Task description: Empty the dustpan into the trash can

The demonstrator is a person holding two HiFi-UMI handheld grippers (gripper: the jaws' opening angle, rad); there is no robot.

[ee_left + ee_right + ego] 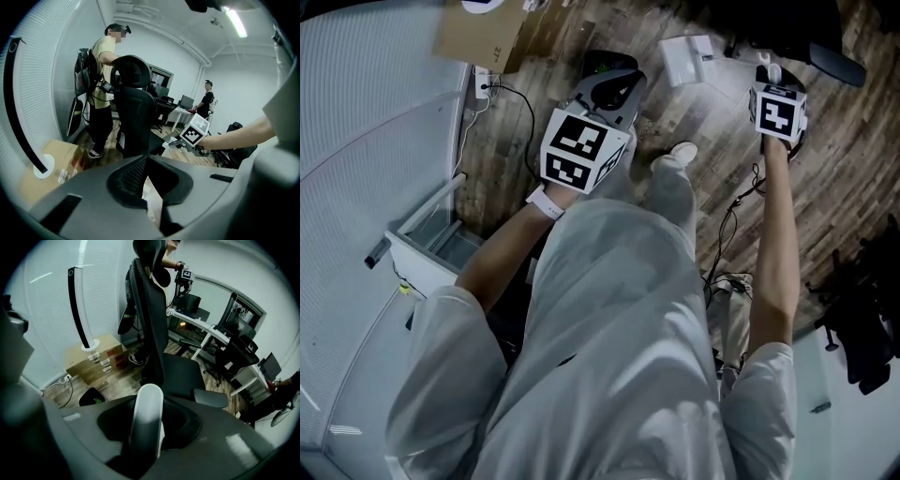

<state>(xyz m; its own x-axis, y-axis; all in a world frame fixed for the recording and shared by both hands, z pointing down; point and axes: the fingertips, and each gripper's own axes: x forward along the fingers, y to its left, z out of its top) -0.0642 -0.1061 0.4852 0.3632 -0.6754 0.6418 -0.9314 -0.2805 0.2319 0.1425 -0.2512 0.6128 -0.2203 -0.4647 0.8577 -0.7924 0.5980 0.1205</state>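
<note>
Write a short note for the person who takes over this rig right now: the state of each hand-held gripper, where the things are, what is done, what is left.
Left hand-held gripper: jaws shut, nothing seen between them.
Right hand-held gripper: shut on a white handle, probably the dustpan's. The pan itself cannot be made out.
Bin: black, something green inside, ahead and to the left in the right gripper view.
Done: the handle is gripped.
Left: carry it to the bin and tip it out.

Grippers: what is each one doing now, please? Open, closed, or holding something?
Left gripper: closed, jaw tips touching, nothing between them.
Right gripper: closed on the white handle.
</note>
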